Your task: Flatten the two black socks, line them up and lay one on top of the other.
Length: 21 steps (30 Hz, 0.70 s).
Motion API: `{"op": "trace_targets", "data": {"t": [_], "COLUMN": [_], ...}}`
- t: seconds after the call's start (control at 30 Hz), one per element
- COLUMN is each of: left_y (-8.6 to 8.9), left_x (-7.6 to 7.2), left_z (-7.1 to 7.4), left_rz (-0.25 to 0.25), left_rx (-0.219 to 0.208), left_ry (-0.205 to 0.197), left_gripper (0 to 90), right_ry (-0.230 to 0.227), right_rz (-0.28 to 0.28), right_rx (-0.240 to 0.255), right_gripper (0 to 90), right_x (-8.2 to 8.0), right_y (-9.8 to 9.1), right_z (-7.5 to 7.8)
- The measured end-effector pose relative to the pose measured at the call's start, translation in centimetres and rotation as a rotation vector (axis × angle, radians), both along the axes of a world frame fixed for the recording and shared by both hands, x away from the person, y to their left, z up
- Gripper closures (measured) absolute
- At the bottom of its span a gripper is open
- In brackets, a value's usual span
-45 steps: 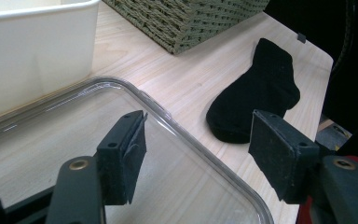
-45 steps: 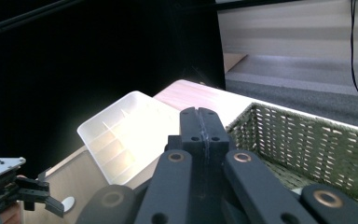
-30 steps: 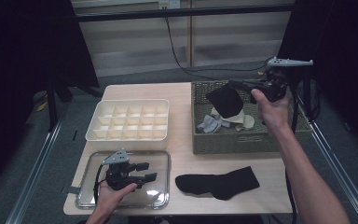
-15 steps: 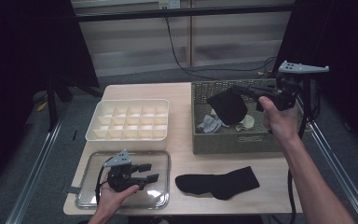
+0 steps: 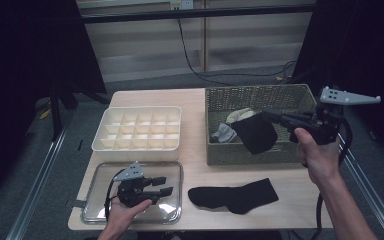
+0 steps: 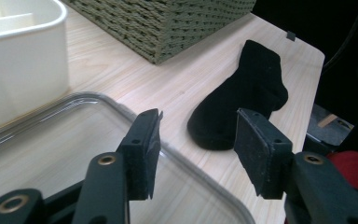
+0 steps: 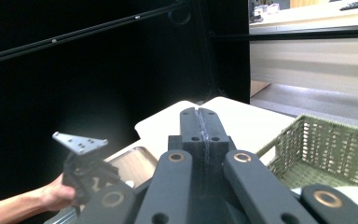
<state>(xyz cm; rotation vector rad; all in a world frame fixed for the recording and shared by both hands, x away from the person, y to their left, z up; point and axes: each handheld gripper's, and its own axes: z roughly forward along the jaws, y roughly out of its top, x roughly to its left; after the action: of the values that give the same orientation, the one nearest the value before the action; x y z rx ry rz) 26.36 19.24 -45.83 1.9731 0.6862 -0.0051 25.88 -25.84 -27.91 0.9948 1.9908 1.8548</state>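
Observation:
A black sock (image 5: 254, 134) hangs over the wicker basket (image 5: 260, 97), pinched at its top by my right gripper (image 5: 268, 116), which is shut on it. In the right gripper view the jaws (image 7: 199, 114) are pressed together and the sock is hidden below them. A second black sock (image 5: 232, 196) (image 6: 242, 98) lies flat on the table near the front edge. My left gripper (image 5: 161, 185) (image 6: 196, 140) rests low over the clear tray (image 5: 95, 210), pointing at that flat sock. Its jaws have just been closing, are still apart, and nothing is between them.
A white compartment box (image 5: 137, 129) (image 6: 18, 60) stands behind the clear tray (image 6: 74, 140). The basket (image 6: 168, 23) holds several more pale and grey socks (image 5: 225, 132). The table's right edge is close behind the flat sock.
My right gripper has carried the black sock to the right, and it now hangs over the basket's near side. The left gripper's jaws stand a little narrower; that hand has stayed in place.

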Motion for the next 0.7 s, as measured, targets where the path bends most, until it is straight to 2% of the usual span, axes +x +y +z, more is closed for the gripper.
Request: {"op": "trace_targets", "data": {"t": [0.07,0.23,0.53,0.7], "left_y": [-0.6,-1.9,-2.6,-3.5], "left_x": [0.1,0.1,0.0,0.1], "left_z": [0.0,0.0,0.0,0.2], "left_rz": [-0.021,-0.049,-0.072,-0.091], "left_rx": [0.008,0.011,0.009,-0.007], "left_ry": [-0.005,0.004,-0.001,-0.006], "left_gripper": [51.0,51.6,54.9,57.9], "right_ry": [0.007,0.034,0.073,0.109], "right_rz": [0.007,0.009,0.020,0.025], "right_rx": [0.014,0.016,0.027,0.035], "right_gripper": [90.0,90.0,90.0,90.0], "right_x": [-0.6,-1.0,-2.2,-2.7], "right_y": [-0.2,-0.3,0.1,0.2], "right_z": [-0.8,-2.6,-5.2,-7.4]}}
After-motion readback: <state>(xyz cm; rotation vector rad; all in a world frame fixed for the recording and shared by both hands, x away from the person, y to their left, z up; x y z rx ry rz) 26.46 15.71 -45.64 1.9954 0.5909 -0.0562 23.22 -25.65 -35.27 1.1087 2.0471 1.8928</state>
